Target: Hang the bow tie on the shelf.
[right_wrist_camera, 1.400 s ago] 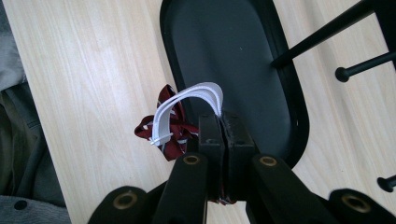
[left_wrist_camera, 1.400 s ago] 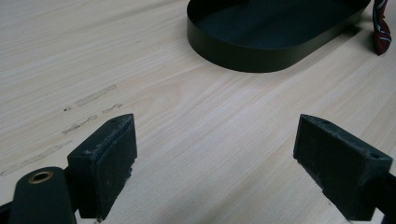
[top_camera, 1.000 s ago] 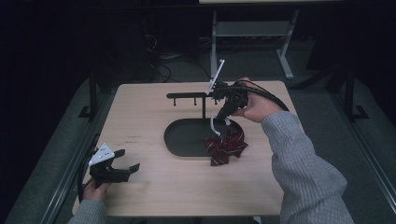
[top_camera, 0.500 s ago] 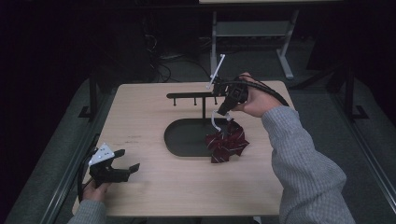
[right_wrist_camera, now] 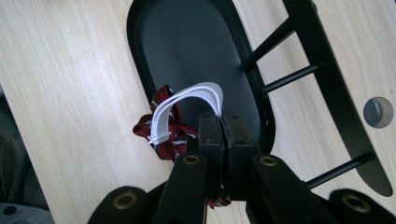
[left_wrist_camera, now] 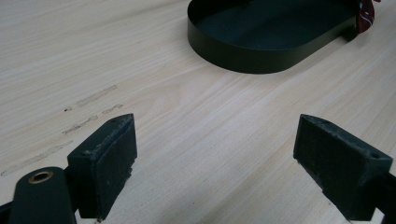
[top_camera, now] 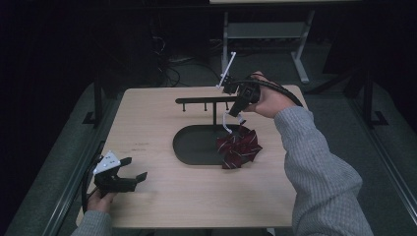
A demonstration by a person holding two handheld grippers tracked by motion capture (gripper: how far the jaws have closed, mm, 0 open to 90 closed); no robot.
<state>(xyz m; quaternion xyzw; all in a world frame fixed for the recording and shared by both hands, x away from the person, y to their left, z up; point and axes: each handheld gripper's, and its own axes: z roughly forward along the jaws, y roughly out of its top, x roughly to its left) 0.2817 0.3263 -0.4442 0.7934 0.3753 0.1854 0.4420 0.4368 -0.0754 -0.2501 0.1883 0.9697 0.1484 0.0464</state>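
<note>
A dark red striped bow tie hangs half over the right rim of a black oval tray, its lower part on the table. Its white strap runs up into my right gripper, which is shut on it just below the black peg bar. In the right gripper view the jaws pinch the strap loop above the bow tie. My left gripper rests at the table's front left, open and holding nothing.
The tray is the base of a stand whose post carries the peg bar, with several short pegs. A round hole sits in the tabletop behind it. Table legs and cables lie on the dark floor beyond.
My right gripper has risen slightly with the strap, and the bow tie has lifted and shifted a little. The left gripper has not moved.
</note>
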